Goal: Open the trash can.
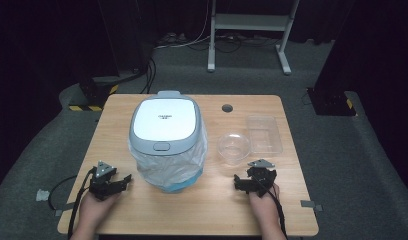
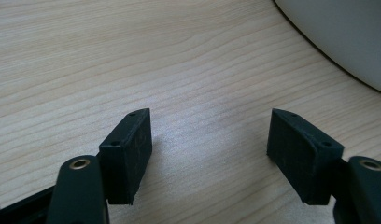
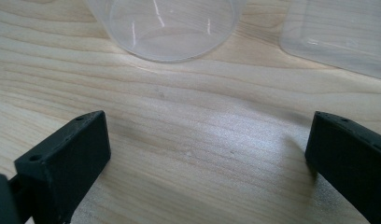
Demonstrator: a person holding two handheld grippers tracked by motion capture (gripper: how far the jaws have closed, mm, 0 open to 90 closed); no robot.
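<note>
A wooden table (image 1: 142, 210) was seen from above, with a person's two hands at its near edge, each holding a black claw. The left claw (image 1: 123, 181) rested on the wood with its jaws spread wide and nothing between them. Just beyond its tips stood a white bin (image 1: 164, 135) with a closed grey-rimmed lid and a clear bag hanging down its sides. In the left gripper view, the curved white wall of the bin (image 2: 347, 42) sat ahead and to the right of the jaws, apart from them, with bare wood between the two pads.

The right claw (image 1: 242, 182) also rested on the wood, jaws spread as far as they went, gripping nothing. A clear round bowl (image 1: 233, 147) stood near it, just ahead of its tips and not touching. A clear rectangular tray (image 1: 264, 134) lay beside the bowl, farther off. In the right gripper view, the bowl (image 3: 170, 28) stood ahead of the open jaws and the tray (image 3: 338, 32) ahead to the right.
</note>
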